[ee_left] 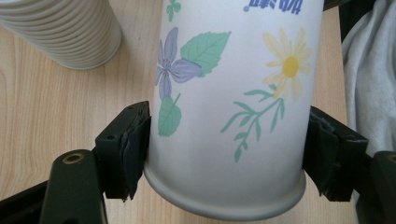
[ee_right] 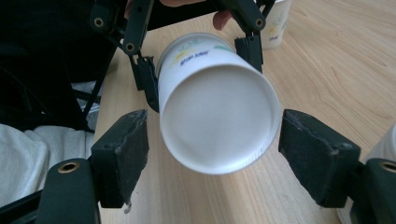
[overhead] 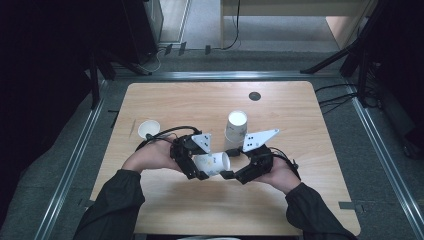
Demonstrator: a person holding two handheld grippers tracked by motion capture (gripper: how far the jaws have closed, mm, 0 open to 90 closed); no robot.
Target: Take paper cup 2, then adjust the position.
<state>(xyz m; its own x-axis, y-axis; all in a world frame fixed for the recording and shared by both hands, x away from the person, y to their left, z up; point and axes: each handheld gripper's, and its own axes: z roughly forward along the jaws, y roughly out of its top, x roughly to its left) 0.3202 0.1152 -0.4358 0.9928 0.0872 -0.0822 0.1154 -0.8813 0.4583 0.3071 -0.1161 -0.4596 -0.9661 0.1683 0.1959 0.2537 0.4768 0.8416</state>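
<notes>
Paper cup (overhead: 212, 163) sideways in left tool (overhead: 196, 167)

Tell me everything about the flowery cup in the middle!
The cup looks like white paper, printed with a purple flower, a yellow daisy, green leaves and some blue writing. It lies on its side above the table, held level. The left gripper is shut on it near one end, pads pressing both sides. The right gripper stands open around its closed bottom end, pads apart from it.
</notes>
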